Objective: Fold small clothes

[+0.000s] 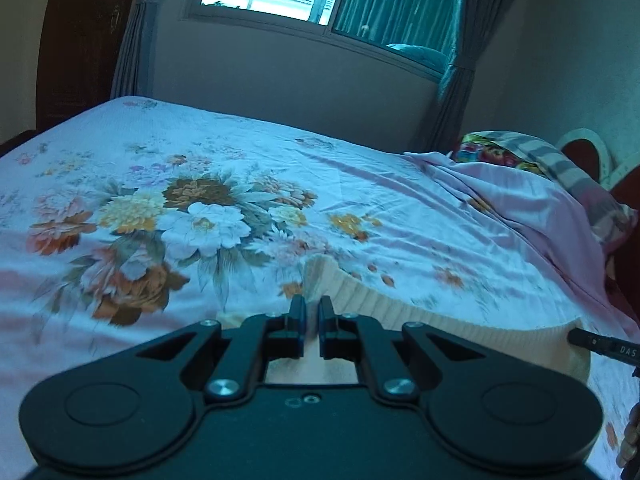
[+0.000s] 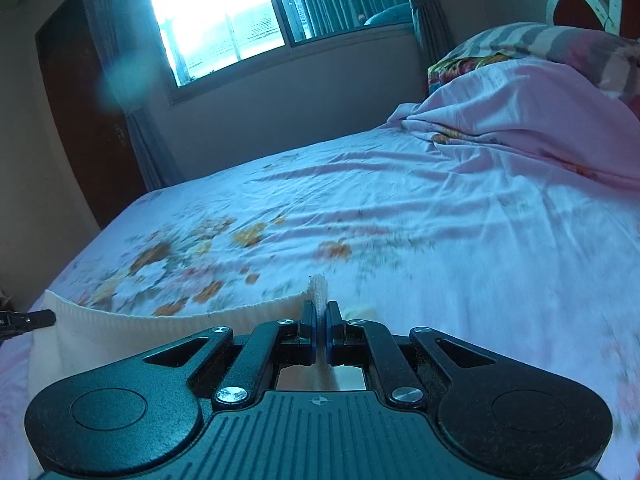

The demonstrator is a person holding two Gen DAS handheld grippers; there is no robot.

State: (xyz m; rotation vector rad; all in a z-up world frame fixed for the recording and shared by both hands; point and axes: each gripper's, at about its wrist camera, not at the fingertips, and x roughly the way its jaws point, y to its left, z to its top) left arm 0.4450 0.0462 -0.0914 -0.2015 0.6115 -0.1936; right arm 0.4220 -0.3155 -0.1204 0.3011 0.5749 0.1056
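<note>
Between both tools — taut cream knit (image 1: 420,316)

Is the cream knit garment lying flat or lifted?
Lifted: the cream knit garment stretches between the shut left gripper and right gripper.

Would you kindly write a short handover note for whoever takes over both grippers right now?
Left gripper: shut on one corner of the cream knit garment.
Right gripper: shut on the other corner, a tuft of knit poking above its pads.
The garment's edge stretches between the two, lifted over the floral bedsheet.
Done: both corners pinched and raised.
Left: carry the edge over, lay the fold, release, then smooth it.
</note>
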